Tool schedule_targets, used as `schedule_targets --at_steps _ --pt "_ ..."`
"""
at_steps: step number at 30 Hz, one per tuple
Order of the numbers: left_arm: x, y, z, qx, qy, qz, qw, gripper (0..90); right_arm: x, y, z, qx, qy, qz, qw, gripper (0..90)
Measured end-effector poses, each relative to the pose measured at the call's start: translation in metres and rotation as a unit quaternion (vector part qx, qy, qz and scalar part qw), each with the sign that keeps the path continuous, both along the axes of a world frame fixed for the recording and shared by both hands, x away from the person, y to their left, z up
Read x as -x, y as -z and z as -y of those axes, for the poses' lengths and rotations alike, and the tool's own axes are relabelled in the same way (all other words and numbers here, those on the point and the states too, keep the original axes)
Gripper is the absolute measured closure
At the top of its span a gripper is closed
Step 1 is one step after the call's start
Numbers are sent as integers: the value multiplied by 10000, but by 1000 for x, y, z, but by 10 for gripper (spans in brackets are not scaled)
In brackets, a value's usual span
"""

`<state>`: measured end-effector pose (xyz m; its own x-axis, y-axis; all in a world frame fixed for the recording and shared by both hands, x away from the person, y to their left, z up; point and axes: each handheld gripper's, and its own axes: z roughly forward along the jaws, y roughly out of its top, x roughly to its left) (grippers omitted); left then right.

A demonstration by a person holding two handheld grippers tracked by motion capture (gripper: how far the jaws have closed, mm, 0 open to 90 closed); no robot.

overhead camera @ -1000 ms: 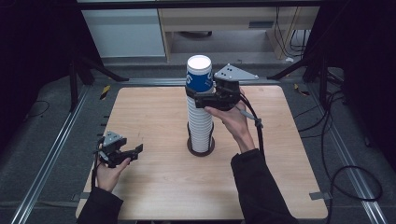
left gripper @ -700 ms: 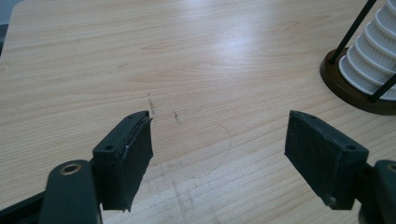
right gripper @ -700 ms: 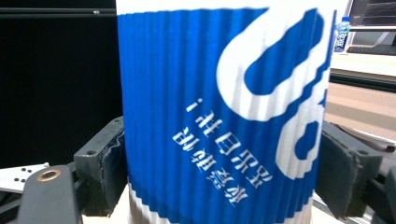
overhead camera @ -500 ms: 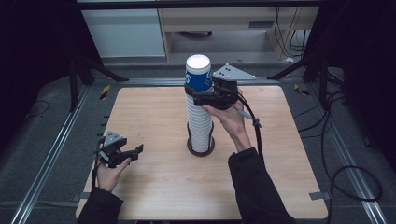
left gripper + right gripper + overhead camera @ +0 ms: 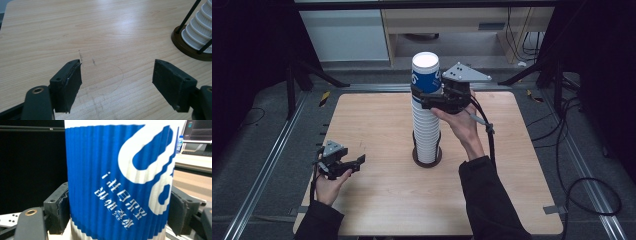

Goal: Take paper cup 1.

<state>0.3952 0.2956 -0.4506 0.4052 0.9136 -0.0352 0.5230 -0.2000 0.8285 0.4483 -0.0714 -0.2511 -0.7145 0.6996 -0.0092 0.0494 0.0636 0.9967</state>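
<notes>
I have my right claw [image 5: 428, 98] clamped around the blue cup [image 5: 426, 73] at the very top of the tall white cup stack [image 5: 426, 132], gripping low on its ribbed wall so I can, I judge, lift it straight off without tipping the tower. The cup stands mouth-down (its lettering reads inverted in my right gripper view), long axis vertical, in line with the stack on its dark round holder [image 5: 427, 159] mid-surface. My left claw [image 5: 353, 164] rests well apart near the surface's [image 5: 377, 200] left edge, jaws spread wide and empty.
</notes>
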Motion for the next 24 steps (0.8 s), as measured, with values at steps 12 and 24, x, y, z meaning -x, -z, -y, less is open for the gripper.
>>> schedule_targets --at_steps 12,24 --pt "0 0 0 13 12 -20 10000 227 4 -22 -1 -19 20 173 9998 208" --pt "0 1 0 17 14 -26 10000 226 5 -46 2 -59 128 348 9993 208"
